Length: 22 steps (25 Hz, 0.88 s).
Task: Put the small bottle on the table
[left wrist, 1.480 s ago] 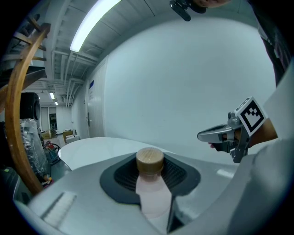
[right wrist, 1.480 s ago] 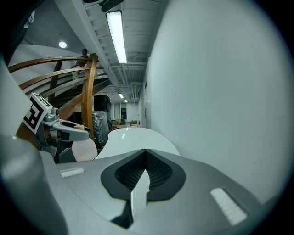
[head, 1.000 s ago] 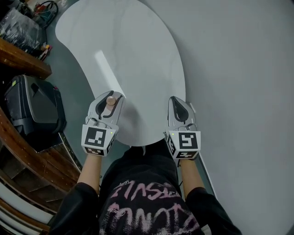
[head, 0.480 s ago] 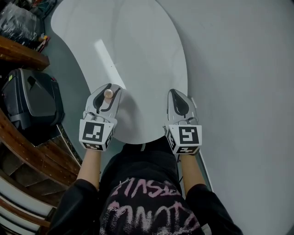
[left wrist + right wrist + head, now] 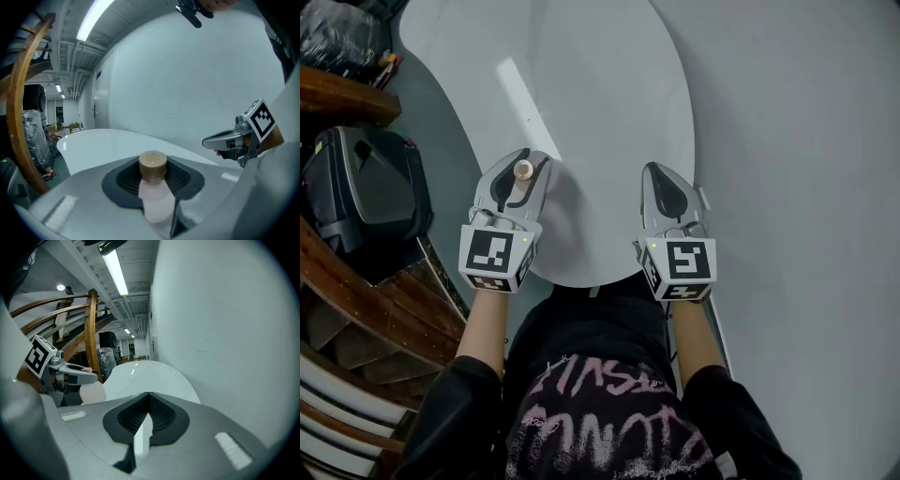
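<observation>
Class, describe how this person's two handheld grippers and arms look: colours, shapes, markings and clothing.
The left gripper and right gripper match: smooth light-grey shells tapering to rounded tips, with dark ribbed pads inside the jaws. Each carries a white cube printed with black square markers. The person wears black sleeves and a black top with pink lettering.

Table (image 5: 600,112): white glossy top, rounded outline (roughly kidney-shaped), narrowing toward the near end. Its right edge runs just beside the pale wall (image 5: 806,141). A ceiling-light reflection (image 5: 523,94) streaks the left part.
</observation>
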Available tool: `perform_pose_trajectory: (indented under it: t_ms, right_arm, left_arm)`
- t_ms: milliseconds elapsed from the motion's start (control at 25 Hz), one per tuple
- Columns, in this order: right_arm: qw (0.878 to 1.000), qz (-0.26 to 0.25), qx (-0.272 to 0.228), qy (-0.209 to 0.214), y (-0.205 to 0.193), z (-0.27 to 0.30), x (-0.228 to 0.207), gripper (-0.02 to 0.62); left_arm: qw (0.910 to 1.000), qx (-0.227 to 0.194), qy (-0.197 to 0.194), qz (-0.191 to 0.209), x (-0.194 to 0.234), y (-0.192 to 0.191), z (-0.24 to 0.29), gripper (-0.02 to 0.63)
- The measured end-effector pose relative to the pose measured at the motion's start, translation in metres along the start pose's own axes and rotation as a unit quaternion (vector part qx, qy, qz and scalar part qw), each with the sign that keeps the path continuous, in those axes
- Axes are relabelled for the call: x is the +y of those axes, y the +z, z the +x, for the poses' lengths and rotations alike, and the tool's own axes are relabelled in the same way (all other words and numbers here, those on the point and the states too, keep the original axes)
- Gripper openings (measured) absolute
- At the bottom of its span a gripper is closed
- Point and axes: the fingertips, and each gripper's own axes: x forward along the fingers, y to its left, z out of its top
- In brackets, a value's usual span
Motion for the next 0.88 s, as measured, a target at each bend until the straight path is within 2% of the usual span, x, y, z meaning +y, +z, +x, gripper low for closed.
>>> perform_pose_trajectory:
  t_ms: [400,880]
  right_arm:
    - [1.000,-0.001,0.009,0.011,0.000,0.020,0.000,0.009]
    - [0.999,0.005,0.024,0.019,-0.018,0.033,-0.010,0.010]
  left_arm:
    - [0.9998,0.012,0.012,-0.005,0.008,-0.007,0.014,0.133]
    - [0.9994,0.028,0.020,-0.006,0.010,-0.023,0.033,0.133]
